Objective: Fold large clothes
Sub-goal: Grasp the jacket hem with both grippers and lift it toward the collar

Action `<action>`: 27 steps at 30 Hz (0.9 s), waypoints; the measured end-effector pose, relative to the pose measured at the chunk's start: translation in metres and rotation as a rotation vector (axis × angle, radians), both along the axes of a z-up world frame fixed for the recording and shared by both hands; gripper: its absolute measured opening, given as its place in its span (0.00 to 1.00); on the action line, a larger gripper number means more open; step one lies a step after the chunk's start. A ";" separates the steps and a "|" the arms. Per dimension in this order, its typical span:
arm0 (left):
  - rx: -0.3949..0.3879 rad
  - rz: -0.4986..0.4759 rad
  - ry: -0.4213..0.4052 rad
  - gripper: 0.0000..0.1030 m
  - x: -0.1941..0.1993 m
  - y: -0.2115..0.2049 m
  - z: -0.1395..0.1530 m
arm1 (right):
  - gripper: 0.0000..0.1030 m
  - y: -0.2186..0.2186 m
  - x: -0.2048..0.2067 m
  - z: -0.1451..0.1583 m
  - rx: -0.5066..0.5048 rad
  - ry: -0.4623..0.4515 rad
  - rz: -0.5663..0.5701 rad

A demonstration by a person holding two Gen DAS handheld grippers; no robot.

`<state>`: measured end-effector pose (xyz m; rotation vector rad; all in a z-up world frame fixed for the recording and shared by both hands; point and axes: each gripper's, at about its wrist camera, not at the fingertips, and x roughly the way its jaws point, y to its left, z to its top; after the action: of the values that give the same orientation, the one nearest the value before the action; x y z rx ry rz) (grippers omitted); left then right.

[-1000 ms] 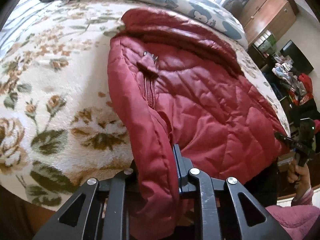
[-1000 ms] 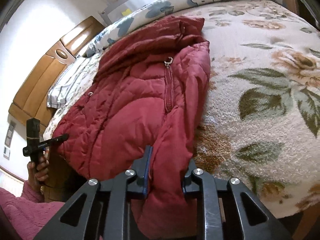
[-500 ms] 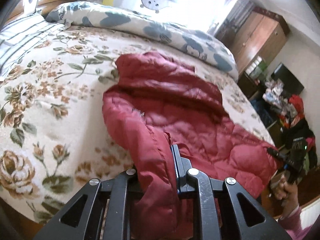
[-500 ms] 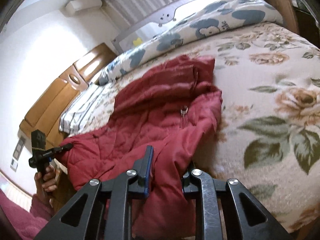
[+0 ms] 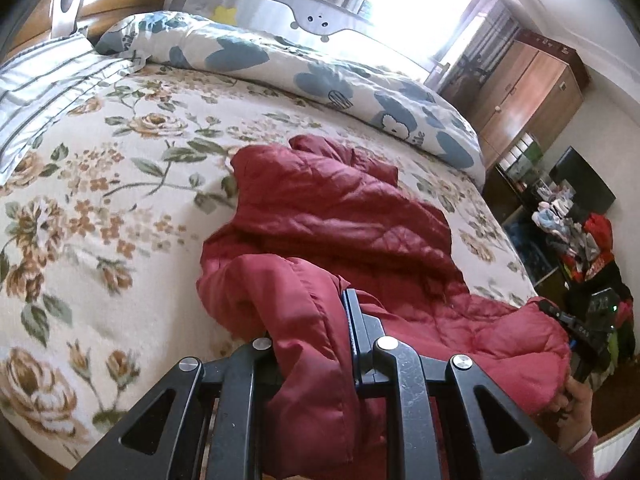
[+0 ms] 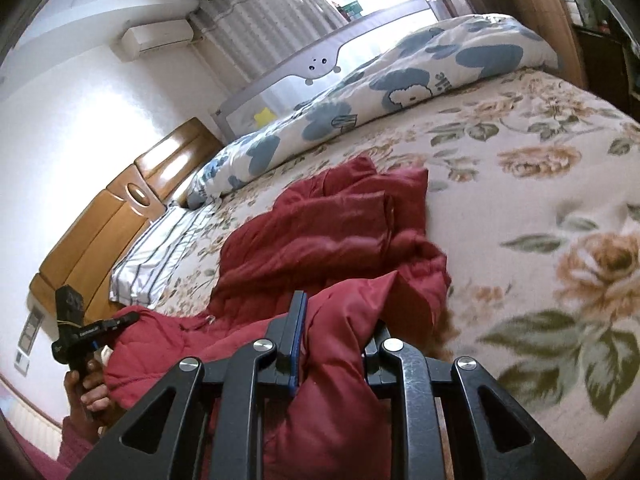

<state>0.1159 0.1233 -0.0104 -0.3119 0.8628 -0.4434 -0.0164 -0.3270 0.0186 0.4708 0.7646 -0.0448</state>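
Left wrist view first: at the far left a striped pillow (image 5: 44, 80) lies at the head of the bed (image 5: 100, 208), whose floral cover fills that side of the picture, and a blue-patterned duvet (image 5: 320, 76) is rolled along the bed's far edge. Right of that the red padded jacket (image 5: 340, 224) lies crumpled from mid-bed down to the near edge. Your left tool (image 5: 320, 332) has its jaws nearly together, pinching a fold of the jacket's hem that bulges between them and hangs down over the linkage. Further right, at the bed's near right corner, your right hand (image 5: 576, 404) grips the handle of the right tool (image 5: 568, 322), its tip against the jacket's other hem corner; a wooden wardrobe (image 5: 532, 84) stands against the wall beyond. Right wrist view: at the far left your left hand (image 6: 88, 388) holds the left tool, its fingers (image 6: 120, 320) reaching onto the jacket's edge beside the wooden headboard (image 6: 100, 232). Centre, the right tool's jaws are likewise almost closed on a thick bunch of the jacket's red fabric, raised off the bed. To the right the floral cover runs bare to the bed's edge.
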 end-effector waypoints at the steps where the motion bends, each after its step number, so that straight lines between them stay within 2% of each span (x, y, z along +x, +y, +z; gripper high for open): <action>1: 0.001 0.003 -0.002 0.16 0.007 -0.002 0.002 | 0.19 -0.001 0.004 0.001 0.000 0.001 -0.002; 14: 0.002 0.066 -0.001 0.17 0.087 -0.023 0.009 | 0.18 -0.026 0.087 0.003 -0.026 0.002 -0.044; 20: 0.037 0.100 -0.014 0.17 0.130 -0.039 0.010 | 0.19 -0.039 0.127 -0.001 -0.026 -0.003 -0.087; 27: 0.087 0.173 -0.005 0.17 0.169 -0.061 -0.006 | 0.19 -0.053 0.167 -0.020 -0.035 0.024 -0.165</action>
<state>0.2852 0.0621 -0.0163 -0.3022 0.8397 -0.2449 0.1507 -0.3801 -0.0018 0.5000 0.7456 -0.2170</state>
